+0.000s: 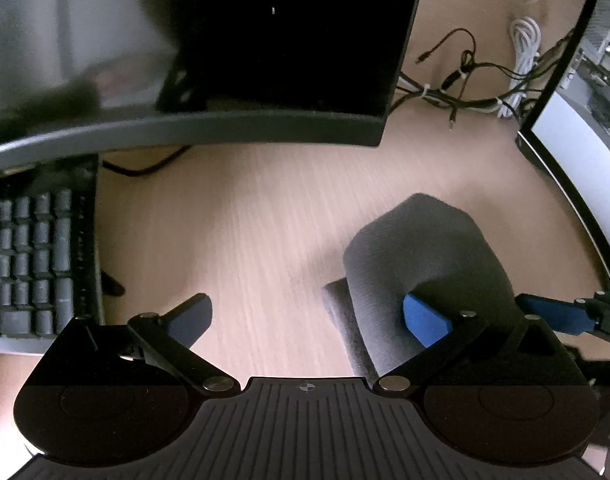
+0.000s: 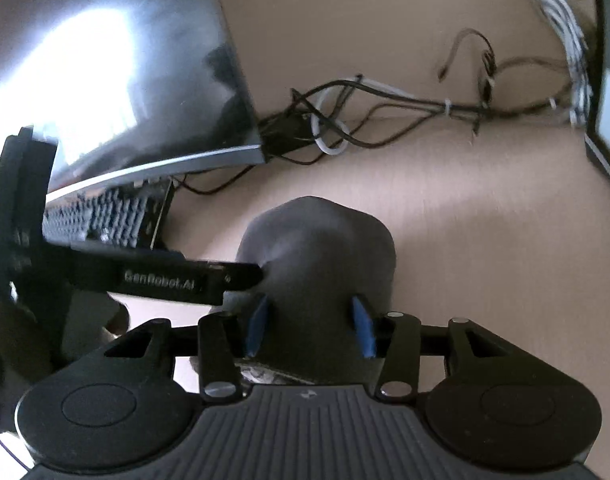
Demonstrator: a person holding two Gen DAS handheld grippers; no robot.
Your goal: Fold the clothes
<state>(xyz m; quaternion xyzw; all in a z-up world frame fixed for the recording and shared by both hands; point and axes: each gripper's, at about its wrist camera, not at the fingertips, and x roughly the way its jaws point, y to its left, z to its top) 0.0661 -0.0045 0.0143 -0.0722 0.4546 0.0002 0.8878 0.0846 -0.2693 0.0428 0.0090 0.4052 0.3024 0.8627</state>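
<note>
Right hand-held gripper (image 2: 309, 327): jaws part-spread, grey cloth bundle between the blue pads; both pads sit at the fabric's flanks, but can't tell if they actually press it. Looks more like a loose straddle than a firm pinch.
Left hand-held gripper (image 1: 312, 319): jaws spread wide, nothing pinched; its right blue pad rests vs. the bundle's near-left side, the other finger hangs over bare table. In the right wrist view one of its fingers pokes into the bundle's left flank.
Grey cloth (image 1: 425, 256): small, soft, domed lump, already doubled over w/ a lower layer peeking out at its near-left edge; sits on the table (image 1: 265, 216), right of centre, between the two monitors.
Step in hand (judgement): prob. setting down or tidying a fold. To do well: keep the layers stacked, let pads clear sideways w/o dragging the top layer, then press the dome flat.
Edges: keyboard (image 1: 29, 256) lies well left of the cloth; dark monitor (image 1: 289, 40) overhangs behind; second screen (image 1: 577, 168) stands near on the right.
Open room: bare wood between keyboard & cloth is the best spot to spread or flatten; less slack on the right side.
Cables (image 1: 477, 84): tangle at the back, well apart from the cloth; avoid pushing fabric that way.
</note>
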